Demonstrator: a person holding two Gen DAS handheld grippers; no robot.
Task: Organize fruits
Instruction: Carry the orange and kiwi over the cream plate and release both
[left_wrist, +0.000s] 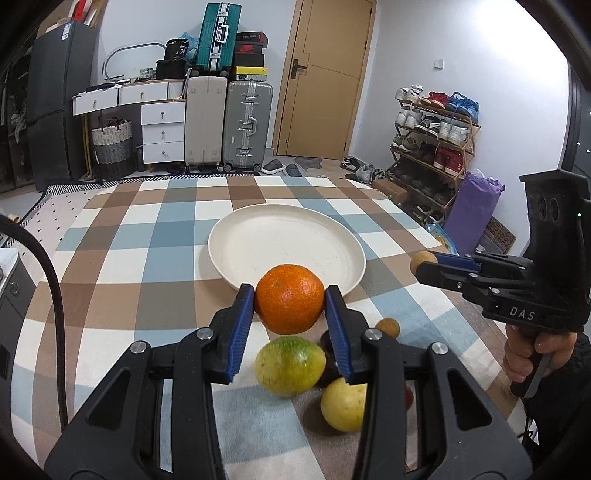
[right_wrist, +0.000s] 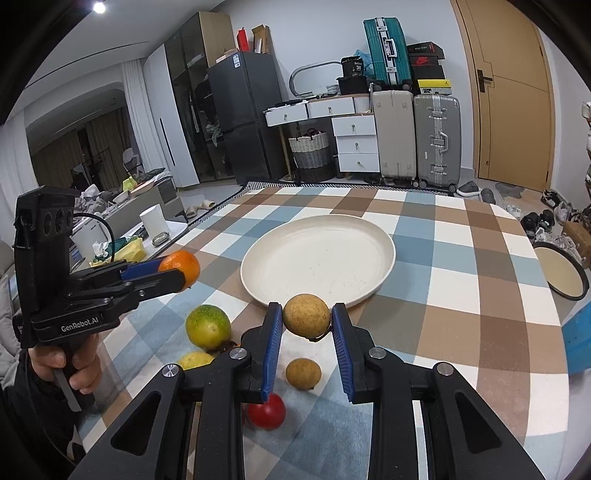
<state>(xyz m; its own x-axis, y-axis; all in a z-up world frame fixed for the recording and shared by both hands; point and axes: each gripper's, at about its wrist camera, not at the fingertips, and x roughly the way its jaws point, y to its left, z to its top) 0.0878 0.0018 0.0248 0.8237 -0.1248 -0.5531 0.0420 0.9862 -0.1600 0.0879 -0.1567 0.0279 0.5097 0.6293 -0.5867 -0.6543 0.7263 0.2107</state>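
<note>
Left gripper (left_wrist: 290, 308): clenched on one orange (left_wrist: 290, 298)
Right gripper (right_wrist: 306, 321): clenched on one brown fruit (right_wrist: 306, 315)
Plates: one (right_wrist: 380, 236)
Loose fruits: two green-yellow, one brown, one red

Orange (left_wrist: 289, 303) has pebbled, slightly glossy peel; small brown fruit (right_wrist: 306, 315) looks matt and rough. Plate (left_wrist: 221, 236) is smooth matt cream, tablecloth (left_wrist: 122, 258) soft checked cloth. Gripper pads (left_wrist: 242, 325) are ribbed blue plastic on matt black plastic.

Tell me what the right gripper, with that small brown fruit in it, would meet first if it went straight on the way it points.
Probably the near rim of the cream plate. The right gripper, shut on the small brown fruit, points slightly down across the checked tablecloth at it; nothing shows between, though depth is unclear.
</note>
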